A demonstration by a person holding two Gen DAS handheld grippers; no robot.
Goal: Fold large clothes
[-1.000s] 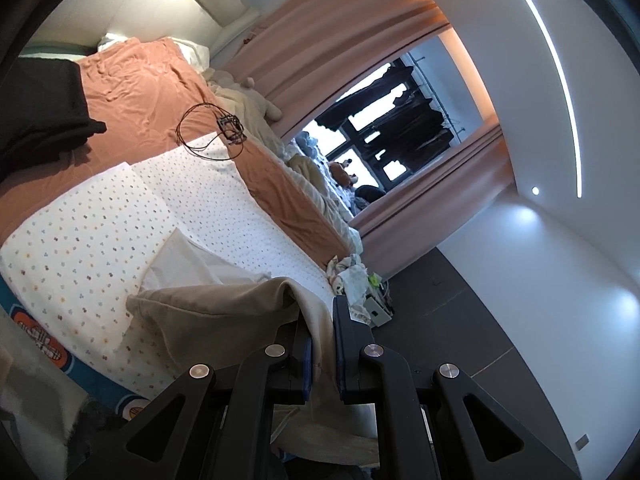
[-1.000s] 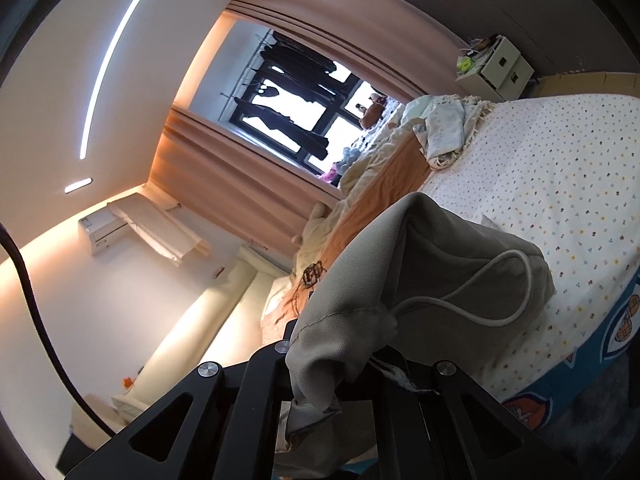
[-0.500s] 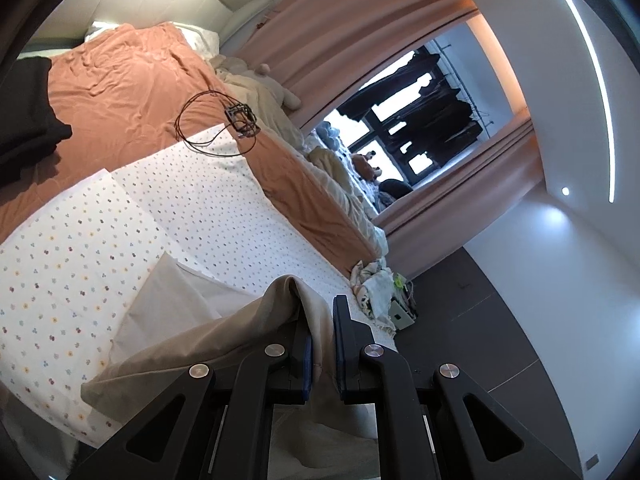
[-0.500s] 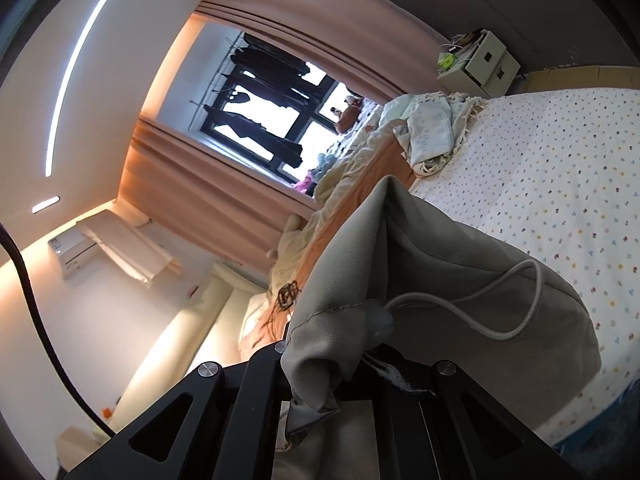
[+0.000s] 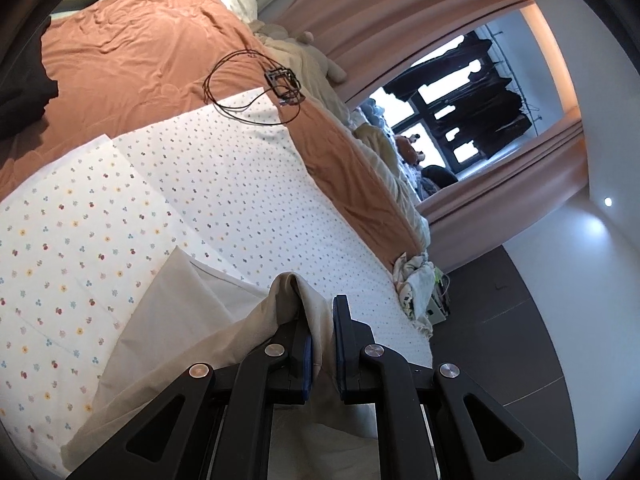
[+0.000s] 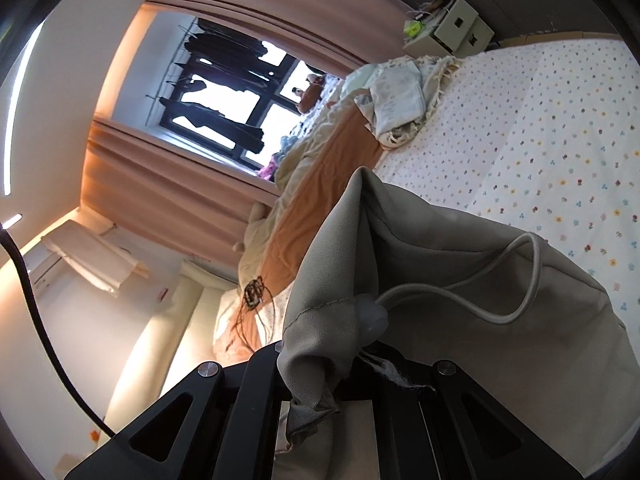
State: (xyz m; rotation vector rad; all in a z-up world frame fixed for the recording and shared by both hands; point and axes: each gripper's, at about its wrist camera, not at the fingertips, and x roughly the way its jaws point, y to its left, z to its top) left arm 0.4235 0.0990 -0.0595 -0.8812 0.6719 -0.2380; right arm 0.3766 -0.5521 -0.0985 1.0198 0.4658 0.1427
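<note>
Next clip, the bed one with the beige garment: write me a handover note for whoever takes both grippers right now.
Left gripper: shut on the beige garment, fabric pinched between its fingers.
Right gripper: shut on the same garment near its drawstring; its fingers are hidden by cloth.
Garment: partly draped on the dotted white sheet, held up at both grips.
Done: two points gripped.
Left: lay it flat, then fold; no fold visible yet.

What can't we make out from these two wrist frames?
- Right wrist view: the right gripper fingertips are hidden under the bunched beige fabric garment with its pale drawcord.
- Left wrist view: the left gripper pinches the garment's edge; its lower part is cut off by the frame bottom, so the type is unclear.
- Left wrist view: small black wired device on the rust-orange bedspread, too small to identify.
</note>
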